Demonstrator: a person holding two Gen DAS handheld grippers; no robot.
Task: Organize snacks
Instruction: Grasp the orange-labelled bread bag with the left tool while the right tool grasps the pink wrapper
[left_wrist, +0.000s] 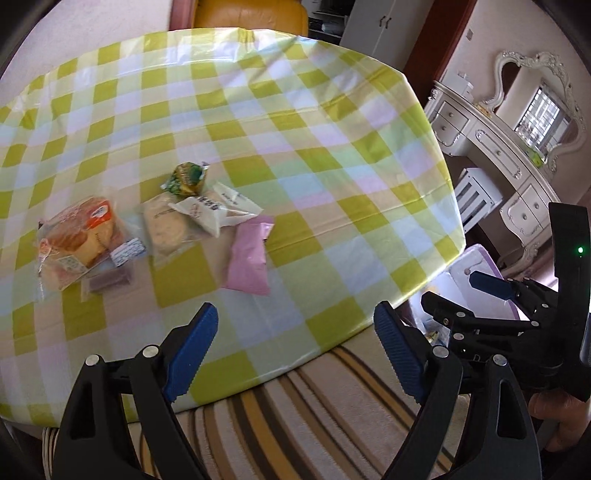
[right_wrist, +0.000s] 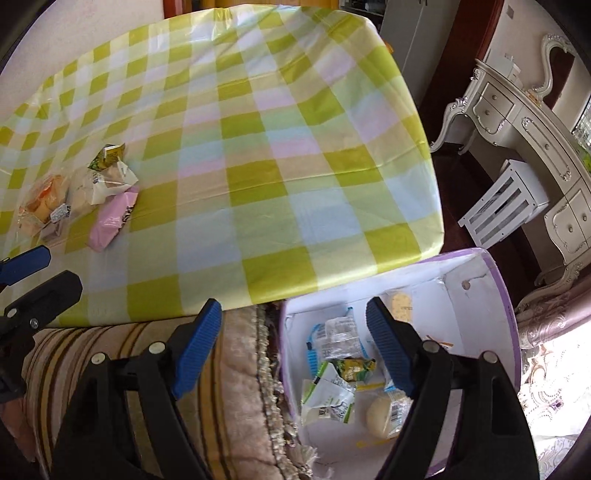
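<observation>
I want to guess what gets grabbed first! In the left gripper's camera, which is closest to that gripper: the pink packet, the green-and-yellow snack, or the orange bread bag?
From the left gripper:
1. Pink packet, just ahead, nearest.
2. Orange bread bag, off left.
3. Green-and-yellow snack, behind the pile, farthest.

Home bedroom: ornate dressing table (left_wrist: 491, 147), mirror (left_wrist: 543, 110)

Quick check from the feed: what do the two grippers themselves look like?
Both match. The left gripper and right gripper have black angular linkage arms with silver round pivot pins, ending in blue ribbed pads. In the left wrist view, the right gripper's black upright housing shows a small green light. No cables or sleeves visible.
</observation>
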